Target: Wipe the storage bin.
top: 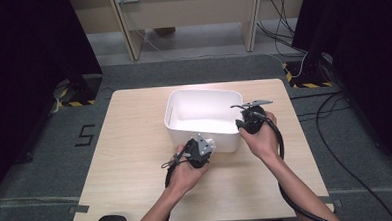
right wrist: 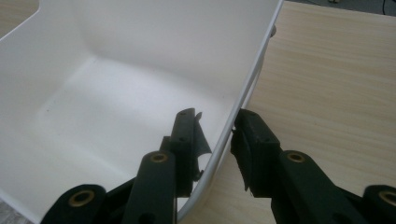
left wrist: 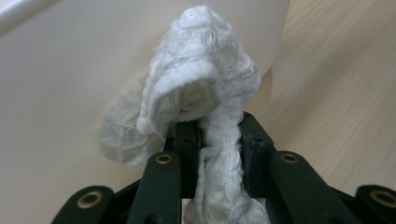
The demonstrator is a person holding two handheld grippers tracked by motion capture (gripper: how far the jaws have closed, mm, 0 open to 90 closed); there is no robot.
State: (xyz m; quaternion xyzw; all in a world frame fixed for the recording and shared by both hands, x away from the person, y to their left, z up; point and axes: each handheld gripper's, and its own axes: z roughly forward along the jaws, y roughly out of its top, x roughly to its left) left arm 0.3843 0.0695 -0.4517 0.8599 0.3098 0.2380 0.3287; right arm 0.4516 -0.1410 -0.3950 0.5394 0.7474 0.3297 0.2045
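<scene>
Left gripper (left wrist: pixel 210 140): jaws drawn close together, clamped on a bunched white cloth (left wrist: pixel 201 88). The cloth is pinched between the two black pads; a loose hood of it rises above the jaw tips and a strand hangs down between the jaws. Just behind the cloth stands the outer wall of the white tub (left wrist: pixel 60 93); whether cloth and wall touch cannot be told. Bare wooden table (left wrist: pixel 336 107) to the right of it in the left gripper view.

High view: left gripper (top: pixel 201 149) sits at the tub's near wall, with a bit of white cloth (top: pixel 210 142) showing at its tip. The tub (top: pixel 203 97) stands on the table (top: pixel 135 143) a little right of centre, open side up, nothing seen inside.

Right gripper (right wrist: pixel 215 135): jaws partly apart, set astride the tub's rim (right wrist: pixel 243 93). One jaw is inside the tub, the other outside over the table. The outer pad lies against the wall; the inner pad looks close to it, with a thin gap, so a firm pinch cannot be confirmed. In the high view the right gripper (top: pixel 244 123) is at the tub's near right corner, hand (top: pixel 263 137) behind it.

Both forearms enter from the bottom edge.
</scene>
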